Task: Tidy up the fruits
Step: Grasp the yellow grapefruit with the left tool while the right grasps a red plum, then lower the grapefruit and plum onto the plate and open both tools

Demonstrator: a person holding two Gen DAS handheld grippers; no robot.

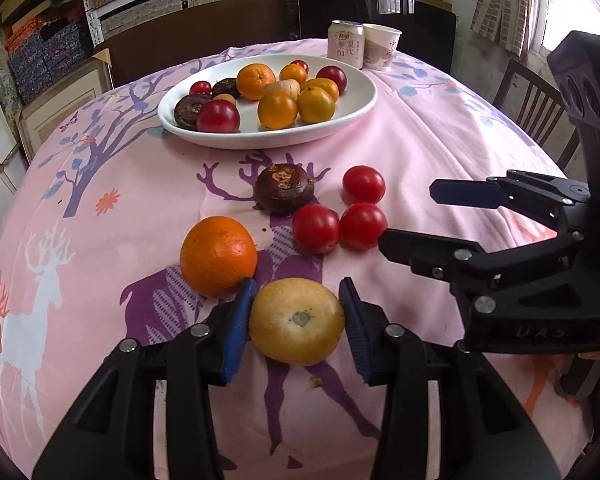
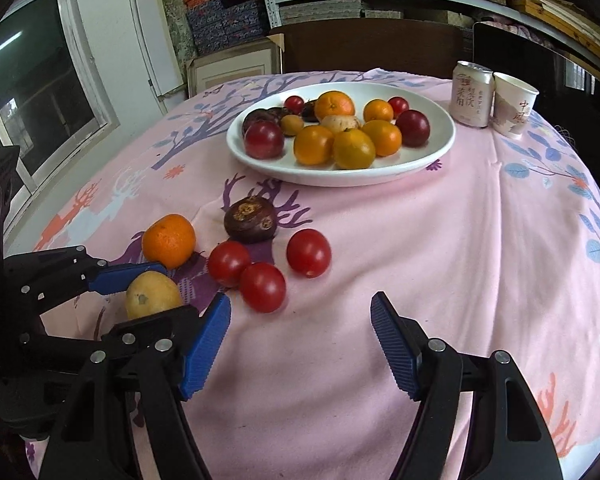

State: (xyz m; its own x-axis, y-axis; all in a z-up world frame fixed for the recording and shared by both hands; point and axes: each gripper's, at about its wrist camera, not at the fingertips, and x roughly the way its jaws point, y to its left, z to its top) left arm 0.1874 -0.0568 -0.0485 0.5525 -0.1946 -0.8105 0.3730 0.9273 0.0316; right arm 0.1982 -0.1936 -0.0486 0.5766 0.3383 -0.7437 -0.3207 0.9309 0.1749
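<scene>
- The left gripper (image 1: 296,322) has its two blue pads (image 1: 236,332) pressed on a yellow fruit (image 1: 296,322), one on each side. It is grasping it. The fruit sits low by the pink cloth (image 1: 440,128); I cannot tell if it is lifted.
- An orange (image 1: 218,256) lies at about 10 o'clock from the yellow fruit. It touches the left pad's tip.
- Three red tomatoes (image 1: 316,228) sit near each other at 1 o'clock from the yellow fruit. Two of them touch.
- A dark brown fruit (image 1: 284,188) lies just behind the tomatoes, at 12 o'clock from the yellow fruit.
- The right gripper (image 2: 300,340) is released. Its blue pads (image 2: 392,348) stand wide apart over bare cloth, with nothing between them. The nearest tomato (image 2: 262,287) is at 11 o'clock from it.
- In the left camera's view the right gripper (image 1: 406,216) comes in from 3 o'clock, with its tips beside the tomatoes.
- A white plate (image 1: 352,120) sits farther back on the table. It holds oranges, red fruits and dark fruits.
- A can (image 1: 345,44) and a paper cup (image 1: 381,46) stand side by side just behind the plate, at its 1 o'clock.
</scene>
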